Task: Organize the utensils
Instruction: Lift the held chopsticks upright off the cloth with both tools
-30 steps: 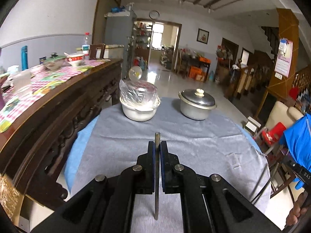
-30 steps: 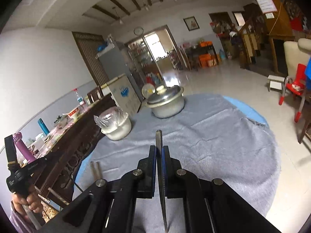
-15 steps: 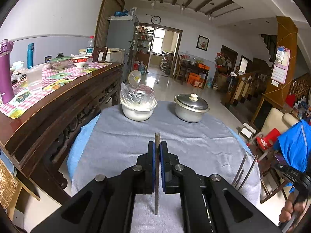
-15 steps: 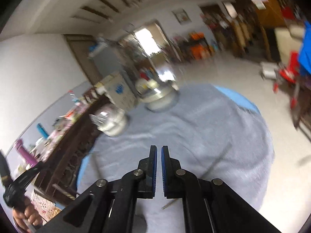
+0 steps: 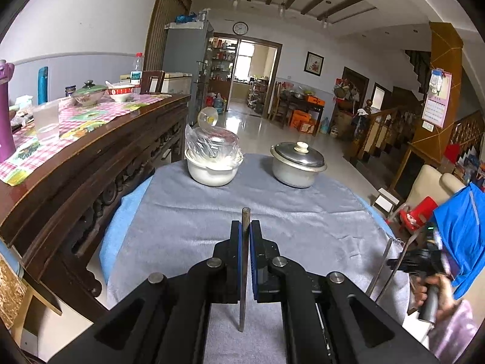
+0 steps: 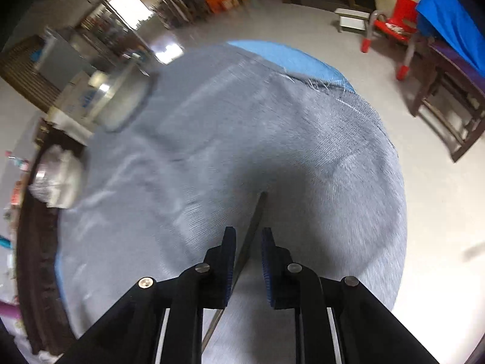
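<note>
My left gripper (image 5: pixel 245 227) is shut on a thin metal utensil handle (image 5: pixel 245 261) that stands upright between the pads, above the grey cloth of the round table (image 5: pixel 212 212). My right gripper (image 6: pixel 248 233) is open and tilted down toward the cloth (image 6: pixel 303 157). A thin metal utensil (image 6: pixel 251 233) lies on the cloth between its open fingers, untouched by the pads. In the left wrist view the right gripper shows at the table's right edge with two thin metal rods (image 5: pixel 382 267) beside it.
A white bowl covered in plastic film (image 5: pixel 212 163) and a lidded metal pot (image 5: pixel 297 166) stand at the table's far side. A dark wooden sideboard (image 5: pixel 91 157) with dishes runs along the left. A red stool (image 6: pixel 391 27) and chairs stand right of the table.
My right gripper has opened, let go of its utensil and tilted down toward the cloth; the utensil now lies on the table. My left gripper still holds its utensil and has drawn back slightly.
</note>
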### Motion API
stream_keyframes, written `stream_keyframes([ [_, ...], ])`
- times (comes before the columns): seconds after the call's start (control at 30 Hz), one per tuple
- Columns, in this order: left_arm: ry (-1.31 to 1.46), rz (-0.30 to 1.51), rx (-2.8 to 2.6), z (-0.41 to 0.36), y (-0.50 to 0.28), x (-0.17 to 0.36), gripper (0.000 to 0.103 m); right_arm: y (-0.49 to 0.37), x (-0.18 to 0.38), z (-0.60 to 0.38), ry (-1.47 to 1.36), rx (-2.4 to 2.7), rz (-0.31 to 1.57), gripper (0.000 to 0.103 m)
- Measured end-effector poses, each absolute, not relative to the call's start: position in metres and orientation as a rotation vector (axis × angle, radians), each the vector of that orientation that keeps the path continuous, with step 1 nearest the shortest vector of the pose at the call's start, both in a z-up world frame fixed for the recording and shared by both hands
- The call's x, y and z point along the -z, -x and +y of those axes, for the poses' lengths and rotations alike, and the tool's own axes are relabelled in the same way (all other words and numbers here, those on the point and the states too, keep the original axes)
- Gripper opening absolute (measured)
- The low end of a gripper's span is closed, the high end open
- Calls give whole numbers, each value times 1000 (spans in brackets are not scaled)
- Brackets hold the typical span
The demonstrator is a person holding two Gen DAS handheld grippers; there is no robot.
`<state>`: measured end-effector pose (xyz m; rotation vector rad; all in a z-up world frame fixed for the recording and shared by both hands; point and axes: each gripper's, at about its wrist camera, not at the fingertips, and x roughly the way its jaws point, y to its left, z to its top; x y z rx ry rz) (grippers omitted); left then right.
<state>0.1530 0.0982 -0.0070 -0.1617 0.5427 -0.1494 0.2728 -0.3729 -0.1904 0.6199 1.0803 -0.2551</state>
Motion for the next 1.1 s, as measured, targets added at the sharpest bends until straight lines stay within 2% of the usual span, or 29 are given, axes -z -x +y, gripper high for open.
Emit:
stream_keyframes([
  [0.13, 161, 544, 154, 98, -153, 9, 5, -296, 215, -369, -578, 325, 1161, 22],
  [0.23, 164, 544, 154, 98, -152, 10, 5, -301, 215, -365, -566, 349, 1124, 21],
  [0.27, 169, 544, 156, 99, -152, 10, 5, -302, 217, -363, -557, 354, 1129, 20],
  [0.3, 174, 542, 154, 101, -151, 10, 5, -302, 217, -361, -538, 371, 1125, 10],
  [0.4, 181, 533, 152, 102, -147, 9, 5, -296, 212, -357, -538, 339, 1090, 8],
  [0.6, 187, 510, 147, 106, -135, 3, 5, -257, 176, -349, -542, 249, 936, 7],
  [1.03, 169, 438, 156, 101, -89, -29, 5, -153, 61, -311, -535, -4, 525, 7],
  [1.1, 161, 426, 157, 102, -82, -35, 5, -149, 51, -303, -491, 2, 519, 7],
])
